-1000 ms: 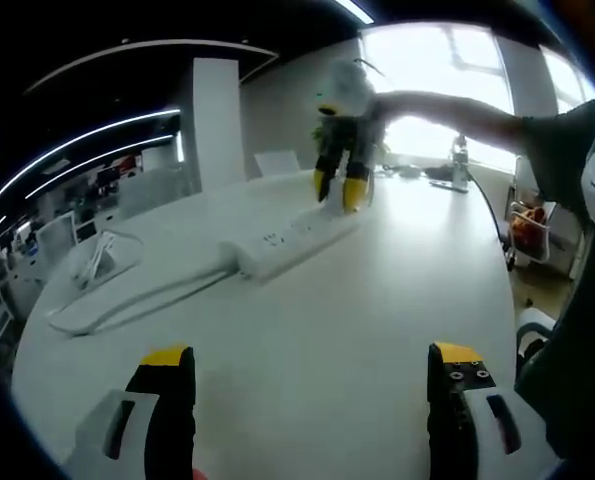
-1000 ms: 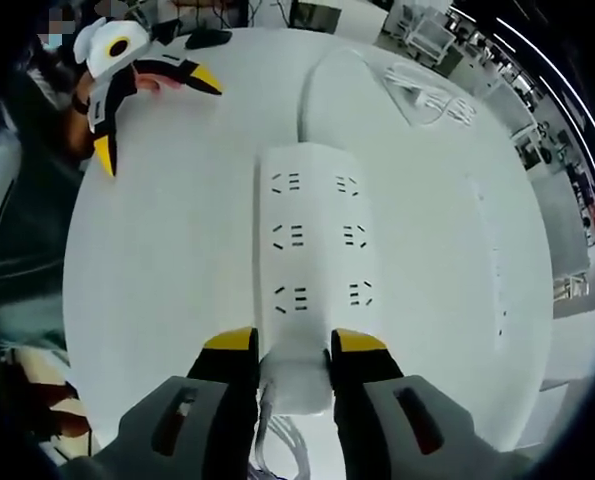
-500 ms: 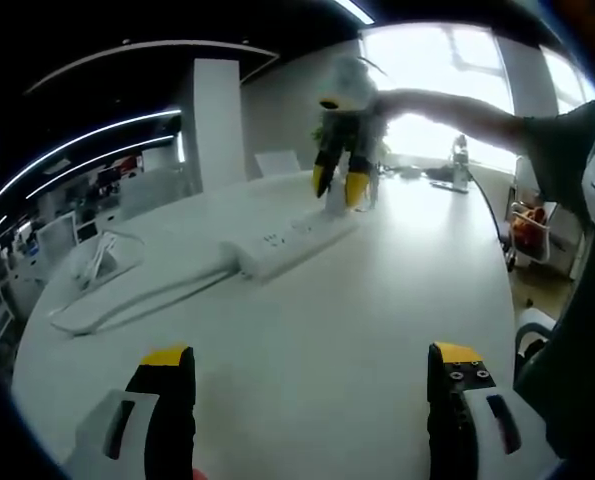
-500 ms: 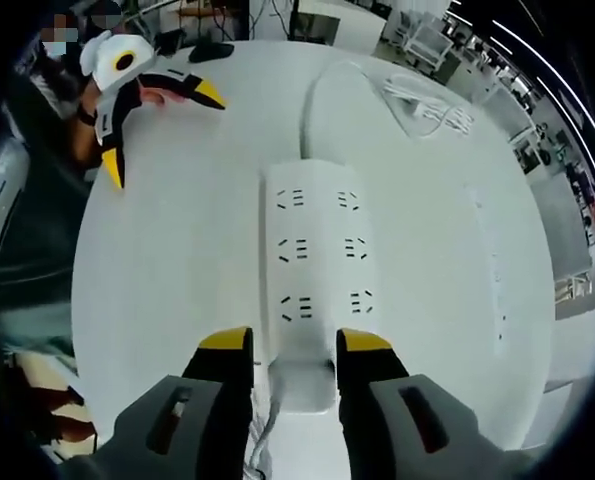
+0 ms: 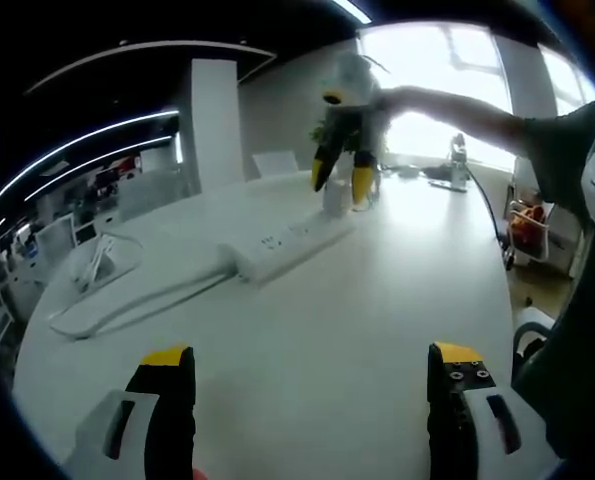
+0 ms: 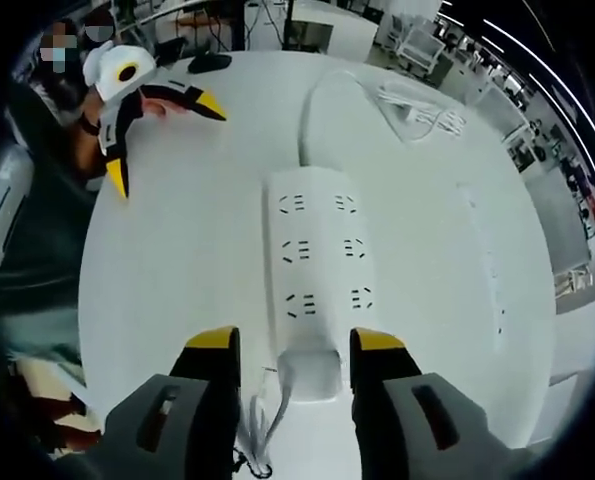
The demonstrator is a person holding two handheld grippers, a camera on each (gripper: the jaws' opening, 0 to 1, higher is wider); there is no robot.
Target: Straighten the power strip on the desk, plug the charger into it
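Looking along the left claw (image 5: 307,385), its jaws were seen wide apart with nothing between them, low over the white bench (image 5: 377,300). The power strip (image 5: 282,240) lay well ahead, the right claw (image 5: 337,180) above its far end.

In the right gripper view, the right claw (image 6: 292,350) was open, and a white charger (image 6: 312,370) sat between its jaws at the strip's near end. The strip (image 6: 322,255) was judged stiff, light and likely to slide on the smooth bench; its long edges would be the better hold.
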